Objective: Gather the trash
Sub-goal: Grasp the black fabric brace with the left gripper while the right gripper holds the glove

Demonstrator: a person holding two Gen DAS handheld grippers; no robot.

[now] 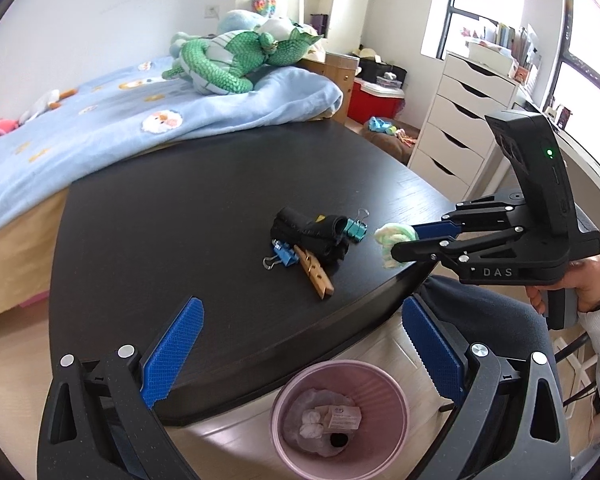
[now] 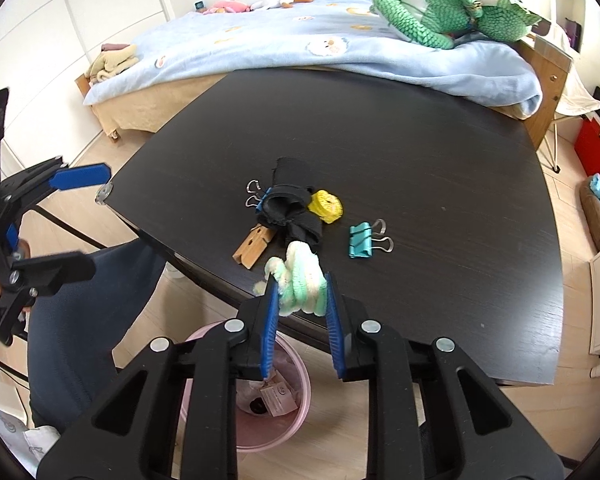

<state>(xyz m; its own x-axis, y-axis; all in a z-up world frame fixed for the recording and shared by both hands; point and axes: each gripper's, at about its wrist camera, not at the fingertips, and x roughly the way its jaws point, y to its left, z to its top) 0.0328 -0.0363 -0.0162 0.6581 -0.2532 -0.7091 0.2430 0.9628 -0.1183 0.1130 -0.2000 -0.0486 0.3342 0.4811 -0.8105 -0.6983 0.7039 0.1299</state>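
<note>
My right gripper (image 2: 300,300) is clamped on a crumpled wad of white and mint-green fluffy material (image 2: 302,286), the blue pads pressed against its two sides. In the right wrist view the wad sits at lower centre, over the near edge of the dark table (image 2: 420,140); in the left wrist view the same wad (image 1: 392,242) shows at centre right, pinched at the tip of the right gripper (image 1: 404,242), right at the table's edge.

My left gripper (image 1: 296,344) stands wide apart with nothing between its blue pads, low in its own frame, above the pink waste bin (image 1: 396,404) on the floor. The bin holds white tissue (image 1: 312,428) and a small tan carton (image 1: 342,416); its print is too small to read.

On the table, up and left of the wad, lie a black rolled cloth (image 1: 312,234), a wooden clothespin (image 1: 315,274), a blue binder clip (image 1: 282,255) and a teal binder clip (image 1: 356,229), all close together. The right wrist view also shows a yellow tape roll (image 2: 326,205) touching the cloth.

The side of the right gripper's body reads "DAS" (image 1: 498,272) in the left wrist view.
</note>
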